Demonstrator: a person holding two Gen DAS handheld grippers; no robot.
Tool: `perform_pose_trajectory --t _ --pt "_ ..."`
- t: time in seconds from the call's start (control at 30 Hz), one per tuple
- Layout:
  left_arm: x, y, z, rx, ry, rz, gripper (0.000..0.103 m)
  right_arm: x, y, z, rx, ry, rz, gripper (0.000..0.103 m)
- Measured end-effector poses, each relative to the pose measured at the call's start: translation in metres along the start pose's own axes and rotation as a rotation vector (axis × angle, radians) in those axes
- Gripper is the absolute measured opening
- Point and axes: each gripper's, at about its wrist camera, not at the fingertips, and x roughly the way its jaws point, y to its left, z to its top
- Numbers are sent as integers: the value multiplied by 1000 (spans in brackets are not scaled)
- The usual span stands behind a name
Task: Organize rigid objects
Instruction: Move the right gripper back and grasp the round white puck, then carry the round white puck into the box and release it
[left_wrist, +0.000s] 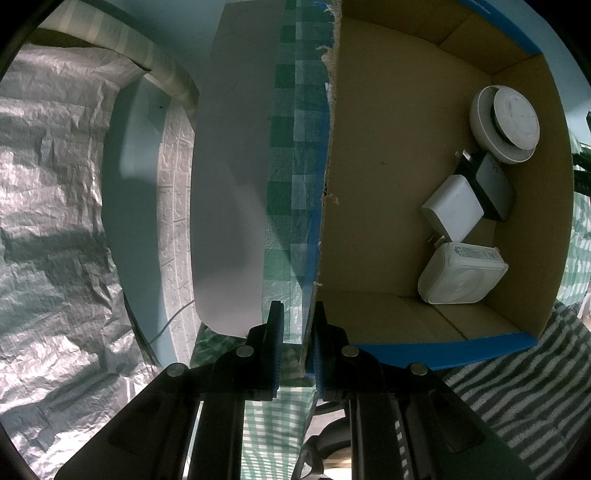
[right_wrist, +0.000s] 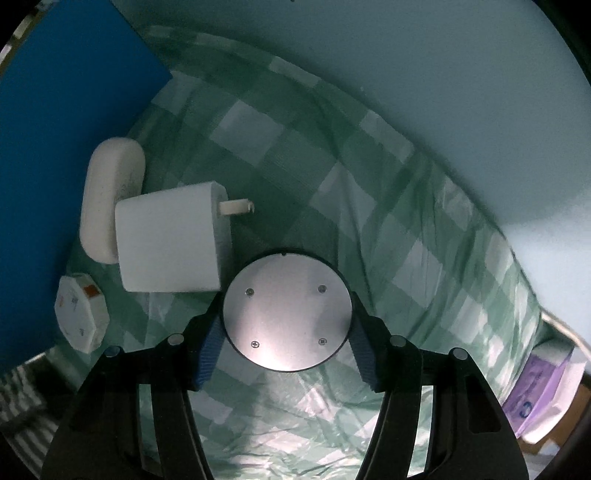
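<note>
Alignment governs the coming move: the round metal disc (right_wrist: 287, 310) lies flat on the checked cloth (right_wrist: 406, 229), directly between the blue pads (right_wrist: 212, 350) of the right claw (right_wrist: 288, 356). The jaws stand apart, one on each side of the rim; contact cannot be confirmed. The left claw (left_wrist: 298, 352) is clamped on the cardboard box wall (left_wrist: 325, 206), steadying the box.

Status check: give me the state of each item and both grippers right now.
Left gripper: shut on the box wall.
Cardboard box: open, four items inside.
Right gripper: straddling the round metal disc, grip unclear.
White charger: lying on the checked cloth, prong out.
White oval case: closed, beside the charger.
</note>
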Motion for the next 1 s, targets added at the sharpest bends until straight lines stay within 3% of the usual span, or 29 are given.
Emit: perform_pose_trajectory --t 0.13,0.53,1.0 --pt "0 0 -1 5 1 0 14 -5 3 -25 37 10 28 61" --pt "1 0 1 11 0 1 14 -29 18 -52 115 -35 131 61" --pt "0 -2 2 24 0 3 14 -106 31 -56 48 -136 203 61"
